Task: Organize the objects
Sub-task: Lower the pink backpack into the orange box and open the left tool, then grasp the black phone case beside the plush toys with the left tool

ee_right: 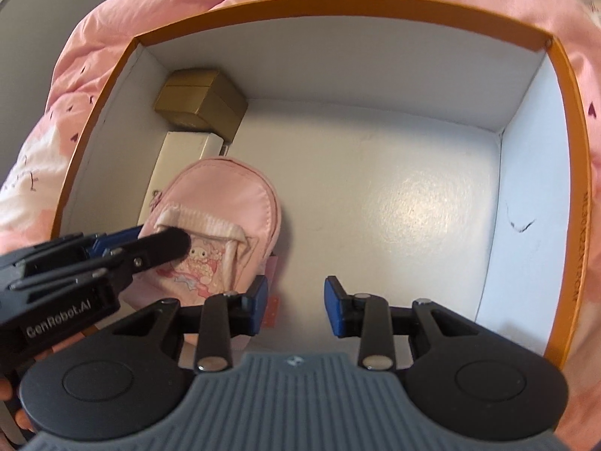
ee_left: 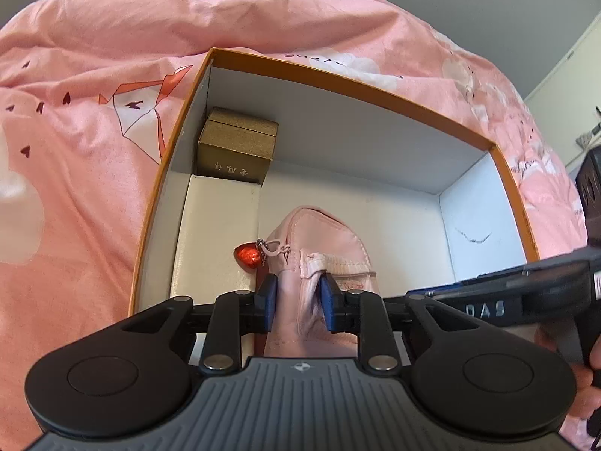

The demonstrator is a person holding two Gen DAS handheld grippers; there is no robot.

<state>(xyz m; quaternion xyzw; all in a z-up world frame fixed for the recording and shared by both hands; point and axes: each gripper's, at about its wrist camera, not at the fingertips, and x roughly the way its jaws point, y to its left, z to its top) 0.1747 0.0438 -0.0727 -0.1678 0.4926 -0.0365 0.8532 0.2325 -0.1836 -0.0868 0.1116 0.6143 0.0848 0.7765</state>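
A small pink pouch (ee_left: pixel 319 240) with a red heart charm (ee_left: pixel 248 255) lies inside an orange-rimmed white box (ee_left: pixel 338 79). My left gripper (ee_left: pixel 299 300) is shut on the pouch's near end. In the right wrist view the pouch (ee_right: pixel 225 203) shows a cartoon print, and the left gripper (ee_right: pixel 124 244) holds it from the left. My right gripper (ee_right: pixel 296 306) is open and empty, hovering over the box floor just right of the pouch. A gold box (ee_left: pixel 236 146) sits on a cream box (ee_left: pixel 218 233) in the far left corner.
The box (ee_right: pixel 567 120) rests on a pink patterned duvet (ee_left: pixel 75 150). The right half of the box floor (ee_right: pixel 413 206) is bare white card. The right gripper's body (ee_left: pixel 526 293) crosses the left wrist view at right.
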